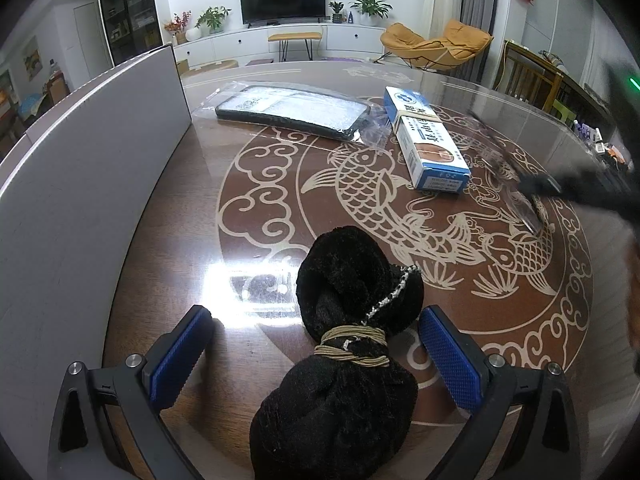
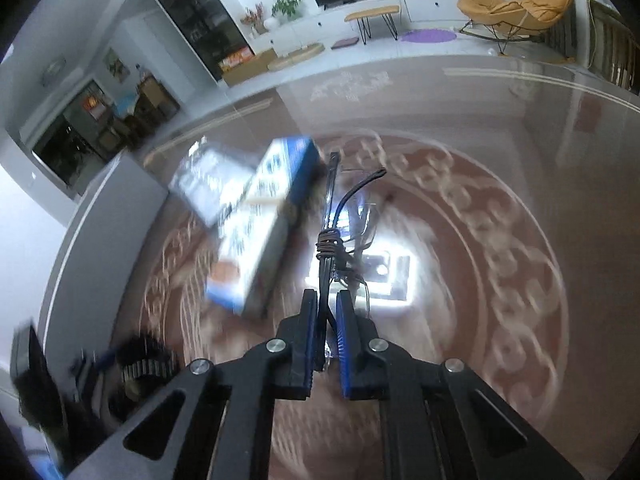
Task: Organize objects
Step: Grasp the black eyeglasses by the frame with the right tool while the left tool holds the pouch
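A black velvet pouch [image 1: 344,332], tied with a tan cord, lies on the table between the blue pads of my open left gripper [image 1: 316,336]; the pads do not touch it. My right gripper [image 2: 327,312] is shut on a pair of thin-framed glasses [image 2: 340,220] with a brown cord wound round the arms, held above the table. In the left wrist view the right gripper [image 1: 540,188] shows blurred at the right with the glasses [image 1: 516,184]. A blue and white box [image 1: 424,140] lies mid-table; it also shows in the right wrist view [image 2: 264,220].
A flat black-edged item in a clear plastic bag [image 1: 292,110] lies at the far side. A tall grey panel [image 1: 80,184] stands along the table's left edge. The round brown table [image 1: 200,248] has a fish pattern under glass. Chairs stand at the right.
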`<action>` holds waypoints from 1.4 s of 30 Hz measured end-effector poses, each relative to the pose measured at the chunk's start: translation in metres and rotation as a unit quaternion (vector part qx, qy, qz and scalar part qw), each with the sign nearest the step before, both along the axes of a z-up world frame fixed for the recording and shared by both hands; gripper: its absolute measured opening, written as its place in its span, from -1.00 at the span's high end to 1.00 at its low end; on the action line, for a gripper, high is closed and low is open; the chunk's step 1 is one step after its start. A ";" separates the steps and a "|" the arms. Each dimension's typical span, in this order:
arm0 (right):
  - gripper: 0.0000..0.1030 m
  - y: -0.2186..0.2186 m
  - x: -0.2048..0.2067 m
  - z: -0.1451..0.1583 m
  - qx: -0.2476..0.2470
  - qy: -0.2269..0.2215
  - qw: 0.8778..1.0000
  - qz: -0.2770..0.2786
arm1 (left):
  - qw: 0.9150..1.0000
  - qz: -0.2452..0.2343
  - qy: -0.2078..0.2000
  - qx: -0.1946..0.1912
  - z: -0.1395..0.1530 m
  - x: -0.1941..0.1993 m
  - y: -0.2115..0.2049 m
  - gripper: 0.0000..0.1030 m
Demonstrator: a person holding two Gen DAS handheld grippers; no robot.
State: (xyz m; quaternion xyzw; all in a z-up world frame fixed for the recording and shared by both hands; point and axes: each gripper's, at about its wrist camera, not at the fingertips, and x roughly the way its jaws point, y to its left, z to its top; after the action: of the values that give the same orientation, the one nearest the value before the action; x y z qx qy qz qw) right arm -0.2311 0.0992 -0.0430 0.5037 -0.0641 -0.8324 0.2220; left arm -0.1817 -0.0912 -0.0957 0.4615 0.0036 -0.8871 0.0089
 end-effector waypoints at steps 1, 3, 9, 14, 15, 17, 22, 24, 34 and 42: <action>0.80 0.006 0.014 0.000 0.003 -0.005 1.000 0.001 | 1.000 0.000 0.000 0.000 0.000 0.000 0.000 -1.00; 0.80 0.017 0.042 0.000 0.014 -0.008 1.000 0.005 | 1.000 0.000 0.000 0.000 0.000 0.000 0.000 -1.00; 0.08 0.025 0.096 0.005 0.041 0.009 0.999 0.005 | 1.000 -0.001 0.000 0.001 0.000 0.000 0.000 -1.00; -0.86 0.054 0.126 0.006 0.045 0.044 0.996 -0.057 | 0.999 -0.027 -0.017 0.002 0.000 0.001 -0.002 -1.00; -0.86 0.057 0.130 0.005 0.041 0.044 0.996 -0.062 | 0.999 -0.032 -0.020 0.001 0.000 0.003 -0.002 -1.00; -0.86 0.071 0.137 0.005 0.029 0.046 0.996 -0.077 | 0.999 -0.043 -0.026 0.000 0.001 0.006 -0.002 -1.00; -0.86 0.107 0.140 0.005 0.021 0.033 0.994 -0.097 | 0.996 -0.069 -0.058 -0.002 0.000 0.002 -0.003 -1.00; -0.86 0.108 0.130 0.006 0.026 0.014 0.995 -0.096 | 0.993 -0.073 -0.092 -0.004 0.002 -0.005 -0.003 -1.00; -0.20 0.003 0.061 0.008 0.098 -0.010 0.995 0.012 | 0.995 -0.098 -0.031 -0.007 0.011 0.003 0.003 0.32; 0.75 0.018 0.090 0.024 0.077 0.010 0.997 0.000 | 0.992 -0.088 0.041 0.080 0.053 0.049 -0.009 0.36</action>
State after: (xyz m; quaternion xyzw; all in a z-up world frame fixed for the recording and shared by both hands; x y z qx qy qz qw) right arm -0.1410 0.1170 -0.0186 0.5112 0.0023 -0.8397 0.1834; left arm -0.1323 -0.1000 -0.0427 0.4227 0.0343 -0.8994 -0.1059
